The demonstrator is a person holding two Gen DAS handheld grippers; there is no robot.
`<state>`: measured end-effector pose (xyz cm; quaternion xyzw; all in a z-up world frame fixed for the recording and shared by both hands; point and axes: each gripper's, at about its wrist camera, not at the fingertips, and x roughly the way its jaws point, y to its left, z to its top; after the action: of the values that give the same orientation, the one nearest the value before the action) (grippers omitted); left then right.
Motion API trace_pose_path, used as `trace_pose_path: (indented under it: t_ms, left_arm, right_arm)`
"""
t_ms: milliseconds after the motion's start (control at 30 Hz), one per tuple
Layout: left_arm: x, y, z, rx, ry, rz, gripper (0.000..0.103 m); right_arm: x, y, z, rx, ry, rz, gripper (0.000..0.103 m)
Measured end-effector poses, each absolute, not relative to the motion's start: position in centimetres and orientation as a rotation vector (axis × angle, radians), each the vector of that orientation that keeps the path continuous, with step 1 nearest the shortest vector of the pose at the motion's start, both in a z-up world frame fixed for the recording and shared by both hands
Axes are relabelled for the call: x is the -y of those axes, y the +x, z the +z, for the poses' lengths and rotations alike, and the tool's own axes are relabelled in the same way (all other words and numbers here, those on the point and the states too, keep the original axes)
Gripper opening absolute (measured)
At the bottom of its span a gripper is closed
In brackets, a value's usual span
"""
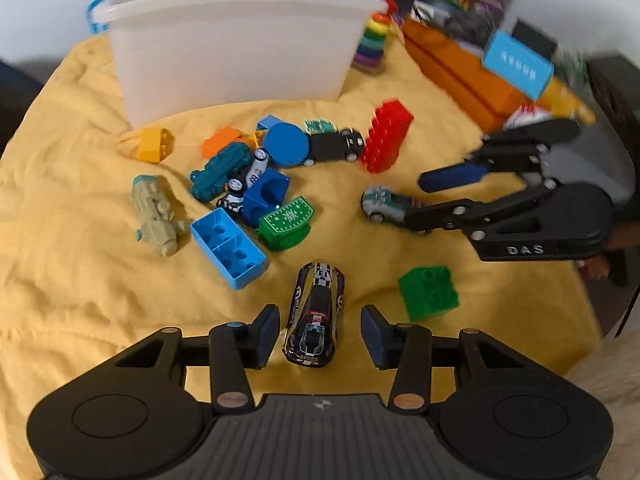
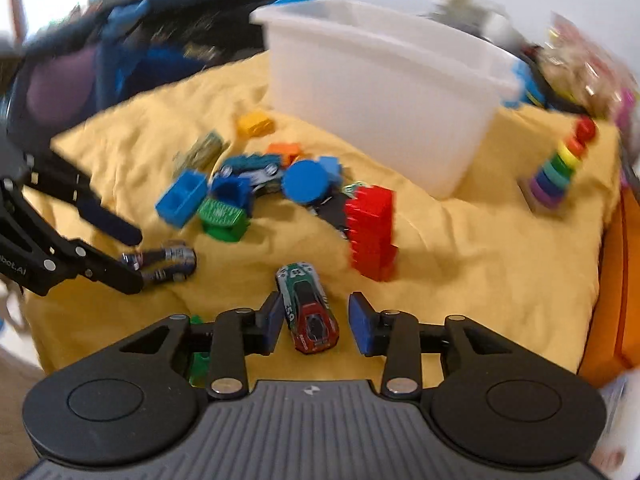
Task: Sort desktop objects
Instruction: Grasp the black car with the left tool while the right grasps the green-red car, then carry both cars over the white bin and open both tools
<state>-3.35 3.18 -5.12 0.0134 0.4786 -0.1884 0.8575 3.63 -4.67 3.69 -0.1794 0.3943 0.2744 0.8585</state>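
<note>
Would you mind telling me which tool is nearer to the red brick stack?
The right tool: the red brick stack stands just ahead of it, right. The left tool sits farther back, beyond a green brick.

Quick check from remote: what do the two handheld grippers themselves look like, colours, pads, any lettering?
Both are matte black plastic linkage grippers with silver pivot pins. The left gripper and right gripper each carry dark blue rectangular pads on their fingers, above a grey ribbed base flanked by round black housings. White lettering "DAS" marks the right one's side in the left wrist view.
</note>
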Motion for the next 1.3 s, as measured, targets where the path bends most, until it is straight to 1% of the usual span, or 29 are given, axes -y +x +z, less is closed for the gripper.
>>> trace_pose_path:
  t_ms: [100, 200, 233, 267, 300, 367, 433, 600, 800, 867, 1000, 1133, 1233, 1300]
  left_arm:
    - [-2.3, -3.1, -5.5, -1.003, 0.086, -0.390, 0.049]
    - [-2.4, -2.9, -6.0, -1.016, 0.080, -0.381, 0.048]
    - [-2.3, -2.9, -6.0, -1.013, 0.078, -0.377, 0.044]
    - [-2.3, -2.9, -6.0, -1.012, 0.088, -0.372, 0.034]
    - [-2.2, -2.9, -6.0, -1.013, 0.104, -0.371, 0.033]
    - [-2.1, -2.8, -5.8, -1.022, 0.104, -0.373, 0.033]
    - [-2.1, -2.7, -5.2, -1.021, 0.101, -0.376, 0.033]
    - [-2.7, -2.7, -1.4, -0.930, 0.084, -0.376, 0.033]
    - [-3.8, -0.3, 5.0, -0.749, 0.076, -0.340, 0.033]
    - [-4.2, 1.4, 7.1, -0.675, 0.084, -0.322, 0.033]
    - [-5.3, 5.6, 10.0, -0.588, 0.079, -0.281, 0.033]
    - [-6.1, 10.3, 10.5, -0.560, 0.092, -0.233, 0.033]
    - [-6.3, 13.6, 9.2, -0.603, 0.095, -0.200, 0.033]
    - [-6.6, 14.8, 8.0, -0.660, 0.073, -0.205, 0.033]
  right_arm:
    - [4.0, 4.5, 2.3, -0.864, -0.392, 0.596, 0.040]
    - [3.6, 4.8, 1.4, -0.860, -0.391, 0.591, 0.040]
    - [3.7, 4.9, 1.3, -0.864, -0.374, 0.588, 0.040]
    - [3.7, 5.0, 1.4, -0.868, -0.363, 0.585, 0.039]
    - [3.7, 5.0, 1.4, -0.872, -0.357, 0.583, 0.038]
    - [3.6, 4.7, 1.5, -0.871, -0.361, 0.584, 0.034]
    - [3.5, 4.4, 1.6, -0.867, -0.377, 0.580, 0.034]
    - [3.0, 3.6, 3.2, -0.843, -0.398, 0.582, 0.033]
    - [3.0, 4.0, 7.9, -0.706, -0.389, 0.557, 0.033]
    - [2.8, 4.7, 9.7, -0.643, -0.392, 0.536, 0.033]
    - [2.4, 7.5, 12.5, -0.548, -0.386, 0.498, 0.033]
    - [2.5, 11.4, 14.8, -0.496, -0.309, 0.437, 0.034]
    - [2.5, 14.2, 15.6, -0.498, -0.280, 0.376, 0.034]
    - [2.4, 16.0, 15.2, -0.526, -0.280, 0.338, 0.034]
